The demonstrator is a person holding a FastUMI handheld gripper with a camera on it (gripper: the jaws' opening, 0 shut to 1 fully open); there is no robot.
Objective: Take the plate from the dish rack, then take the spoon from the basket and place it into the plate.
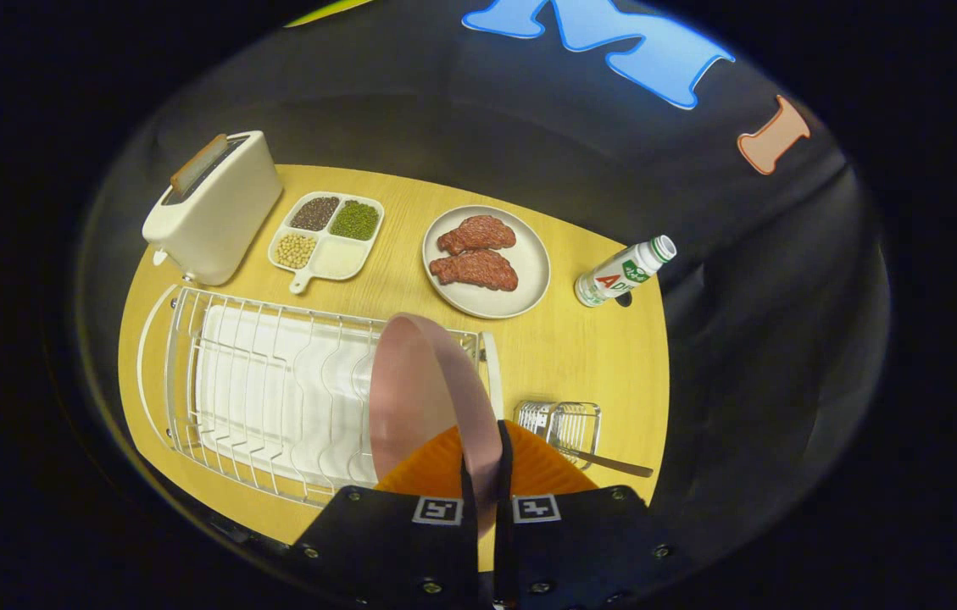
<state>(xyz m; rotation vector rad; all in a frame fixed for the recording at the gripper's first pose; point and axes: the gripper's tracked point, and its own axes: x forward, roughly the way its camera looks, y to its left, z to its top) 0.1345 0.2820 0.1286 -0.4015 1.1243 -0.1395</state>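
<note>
Jaws clamped on plate rim above dish rack

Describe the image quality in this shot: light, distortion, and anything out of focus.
Gripper view: strong fisheye bends the table edge and the dish rack wires into curves; even overhead light, soft shadow beside the bottle; the surroundings fall off dark; the pink plate, clamped between the gripper fingers, is close and slightly soft, while the toaster and the steak plate stay sharp.

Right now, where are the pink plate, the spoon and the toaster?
pink plate [410, 390]: gripper view, its broad face, rim clamped between the fingers.
spoon [614, 463]: gripper view, its handle sticking out of the basket.
toaster [219, 212]: gripper view, its side wall.
</note>
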